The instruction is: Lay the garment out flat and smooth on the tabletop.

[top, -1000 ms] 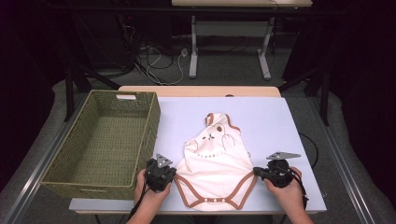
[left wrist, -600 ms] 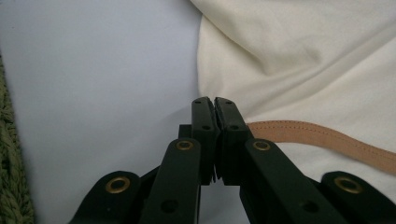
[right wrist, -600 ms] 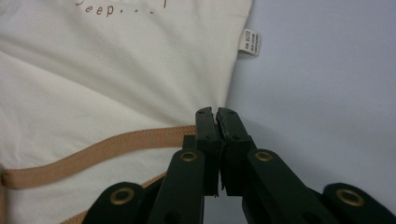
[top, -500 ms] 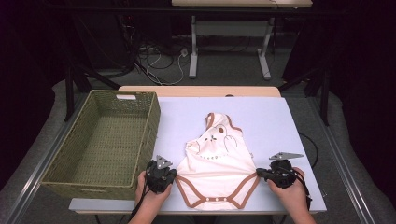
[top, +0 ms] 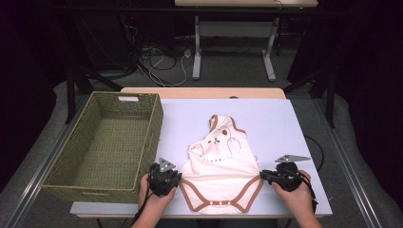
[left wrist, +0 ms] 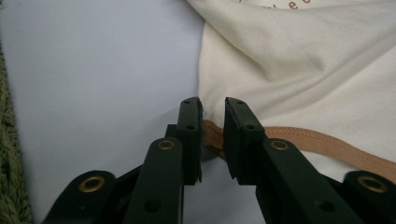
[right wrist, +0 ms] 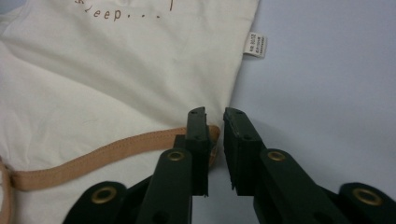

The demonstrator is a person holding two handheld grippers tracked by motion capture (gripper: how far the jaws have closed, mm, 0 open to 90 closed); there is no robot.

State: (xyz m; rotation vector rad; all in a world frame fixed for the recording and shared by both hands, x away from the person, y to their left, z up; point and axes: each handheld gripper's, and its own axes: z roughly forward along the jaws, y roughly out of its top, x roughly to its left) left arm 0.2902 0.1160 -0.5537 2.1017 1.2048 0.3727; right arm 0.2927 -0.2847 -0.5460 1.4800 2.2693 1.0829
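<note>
- Both of my grippers' jaws have just been opening, letting go of the bodysuit's (top: 223, 166) brown-trimmed corners.
- My left gripper (left wrist: 213, 128) and right gripper (right wrist: 215, 133) stand slightly parted, holding nothing.
- Bodysuit lies flat on the worktop (top: 285, 123) beside the basket (top: 62, 183).
- Light, limp cloth, I reckon; best pinched at the stitched trim.

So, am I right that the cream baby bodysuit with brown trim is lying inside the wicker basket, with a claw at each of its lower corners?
Not quite: the bodysuit lies flat on the table, to the right of the wicker basket, not inside it, as the high view shows. The rest holds: the left claw and the right claw sit at its lower corners, jaws slightly apart.
</note>
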